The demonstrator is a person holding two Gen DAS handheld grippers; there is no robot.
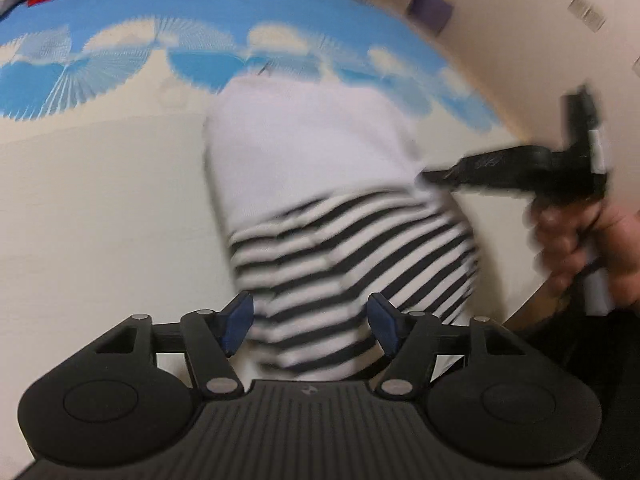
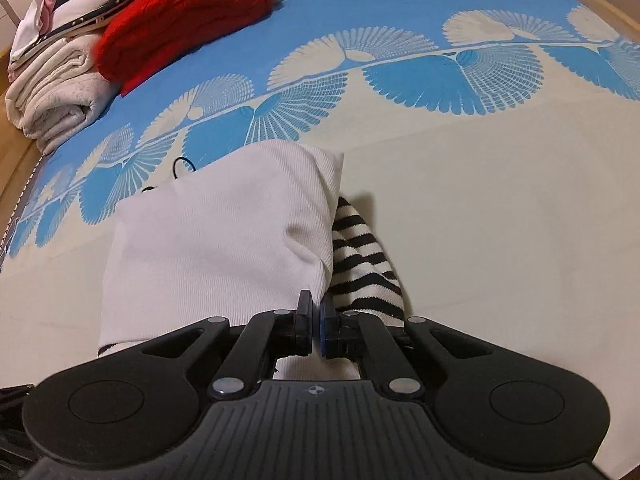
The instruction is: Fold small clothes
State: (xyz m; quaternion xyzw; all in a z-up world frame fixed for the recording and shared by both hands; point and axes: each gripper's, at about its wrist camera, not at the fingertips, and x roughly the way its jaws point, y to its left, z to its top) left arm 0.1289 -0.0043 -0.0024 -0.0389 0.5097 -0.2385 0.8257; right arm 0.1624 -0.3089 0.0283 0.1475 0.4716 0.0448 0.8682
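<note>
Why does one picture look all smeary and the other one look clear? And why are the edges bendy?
Left wrist view: the striped garment and the right gripper are smeared, as from motion blur. Right wrist view: sharp, so the white ribbed fabric and the red sweater look crisp. Both views: the fisheye lens bows the bedspread and its edges.

A blue-and-cream bedspread (image 2: 480,184) with a fan pattern is covering the surface. At its far left corner, a red knit (image 2: 188,12) is lying beside a rolled cream towel (image 2: 56,100) — folded items (image 2: 80,8) are resting on top. A thin black cord (image 2: 182,166) is lying on the spread.
</note>
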